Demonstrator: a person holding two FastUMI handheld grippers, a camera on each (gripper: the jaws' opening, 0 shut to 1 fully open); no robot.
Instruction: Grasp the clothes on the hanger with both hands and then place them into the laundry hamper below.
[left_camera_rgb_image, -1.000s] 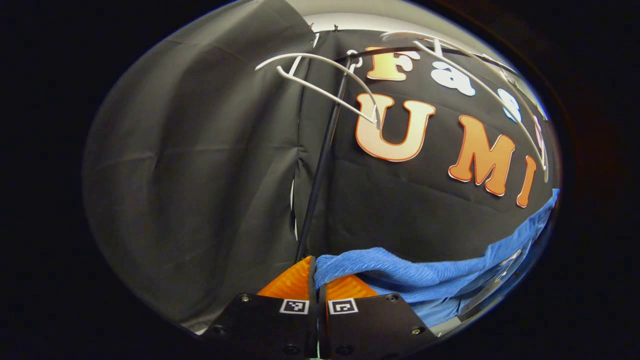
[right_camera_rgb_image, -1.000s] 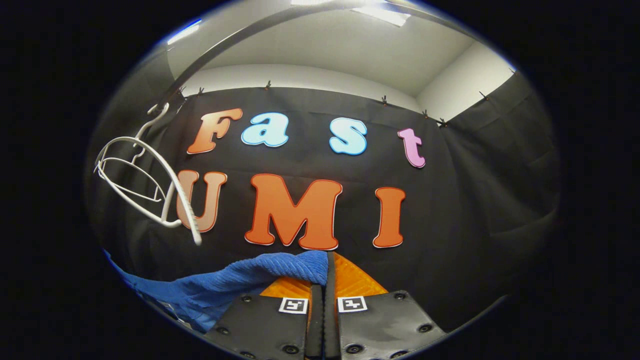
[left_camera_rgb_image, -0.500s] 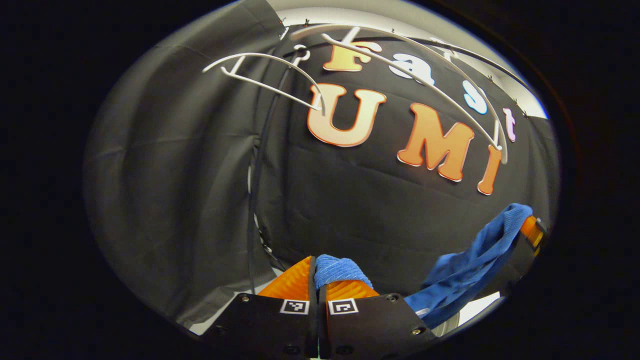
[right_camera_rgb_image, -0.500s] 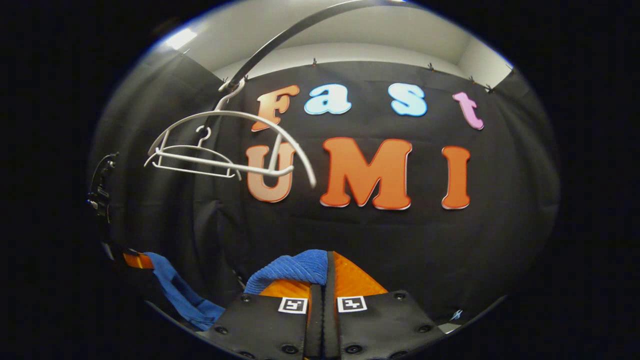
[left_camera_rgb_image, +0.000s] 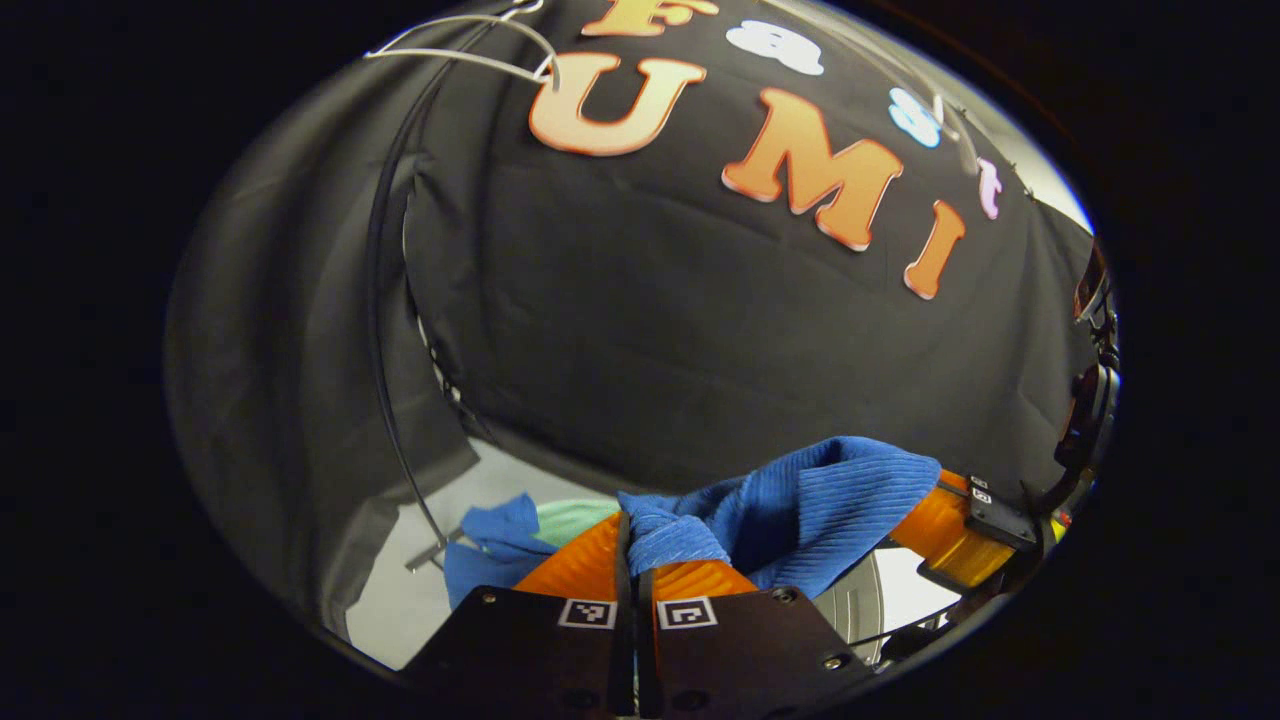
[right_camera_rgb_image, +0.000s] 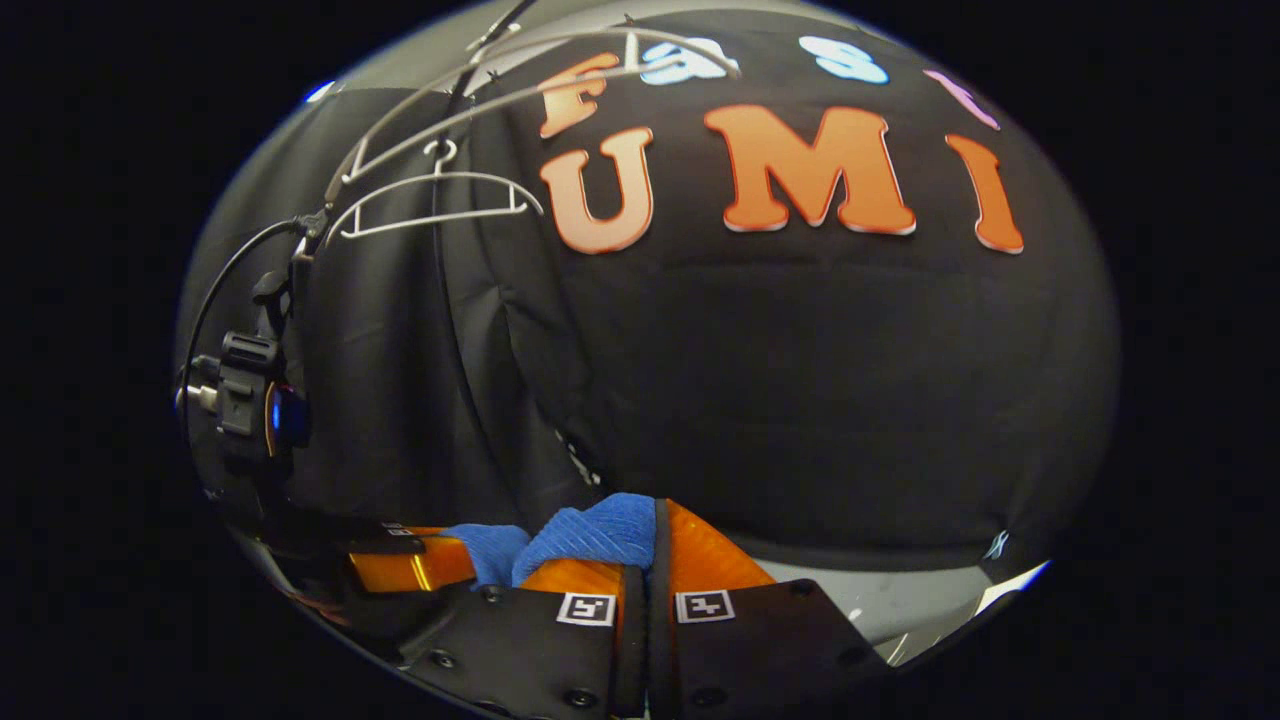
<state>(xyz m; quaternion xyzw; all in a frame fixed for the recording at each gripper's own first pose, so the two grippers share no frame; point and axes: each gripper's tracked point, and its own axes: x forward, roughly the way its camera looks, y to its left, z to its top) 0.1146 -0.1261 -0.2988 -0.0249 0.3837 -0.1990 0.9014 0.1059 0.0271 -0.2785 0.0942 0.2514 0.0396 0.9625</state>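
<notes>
Both grippers, left (left_camera_rgb_image: 630, 535) & right (right_camera_rgb_image: 655, 530), clamped on blue garment (left_camera_rgb_image: 830, 490), hangers (right_camera_rgb_image: 430, 195) above.

bare hangers (right_camera_rgb_image: 430, 195) overhead, open space below

Place: a staged recording booth, not a lived-in room.
Walls: black cloth (right_camera_rgb_image: 800, 380) pinned up as backdrop at the far side.
Fittings: bare white hangers (right_camera_rgb_image: 435, 195) on a dark rail, upper left.
Floor: pale (left_camera_rgb_image: 420, 590).

I'm reading no legible text here; small square coded markers (left_camera_rgb_image: 587, 613) are sitting on my hand-held gripper, carrying no words.
</notes>
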